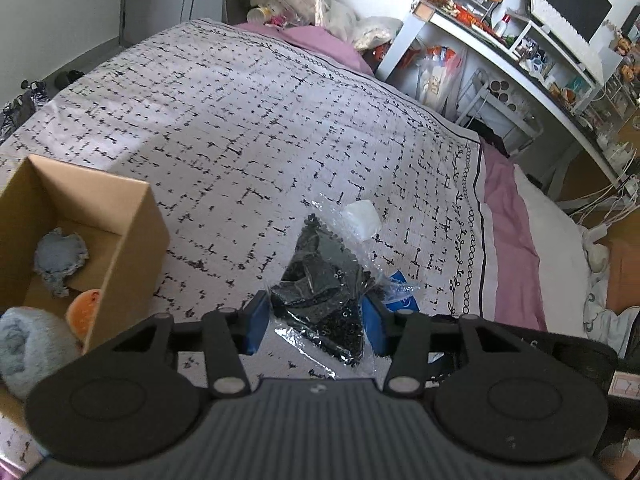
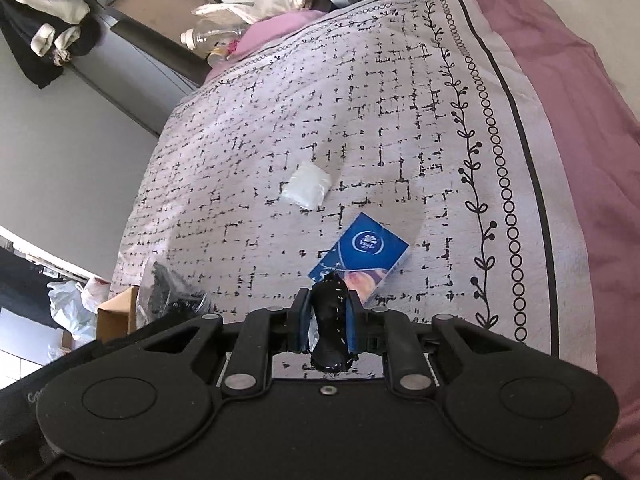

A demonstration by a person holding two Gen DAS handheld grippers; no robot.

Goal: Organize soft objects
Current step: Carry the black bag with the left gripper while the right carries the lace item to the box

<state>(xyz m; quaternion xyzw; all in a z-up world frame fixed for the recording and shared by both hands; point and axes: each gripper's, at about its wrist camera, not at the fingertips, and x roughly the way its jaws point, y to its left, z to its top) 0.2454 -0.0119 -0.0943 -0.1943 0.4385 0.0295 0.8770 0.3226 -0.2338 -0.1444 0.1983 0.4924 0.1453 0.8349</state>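
1. Two grippers over bed spread [image 1: 280, 120], patterned white/black.
2. Left gripper [image 1: 316, 320]: blue pads either side of clear bag of black fabric [image 1: 324, 280], pads pressing the bag's sides; clamped on it. Bag sticks out forward past the fingertips, lifted or resting on spread, cannot tell.
3. Right gripper [image 2: 329, 320]: clenched on small black item with white stitching [image 2: 329, 320], held between both blue pads, item poking out front and back of the jaws.
4. Cardboard box [image 1: 132, 240] left of left gripper, open top, on the spread. Inside: grey-blue denim-like piece [image 1: 60, 256] on the box floor, orange soft item [image 1: 84, 312] against the near wall, light blue rolled towel [image 1: 28, 344] at the near corner.
5. White soft packet [image 1: 362, 220] on spread just beyond the bag; same packet in right view [image 2: 306, 188], well apart from right gripper.
6. Blue tissue box [image 2: 360, 256] flat on spread just ahead of right gripper, near the black item's tip; touching or not, cannot tell. Corner of it visible in left view [image 1: 400, 296] behind the bag.
7. Cluttered white desk [image 1: 520, 52] beyond the bed's far right side.
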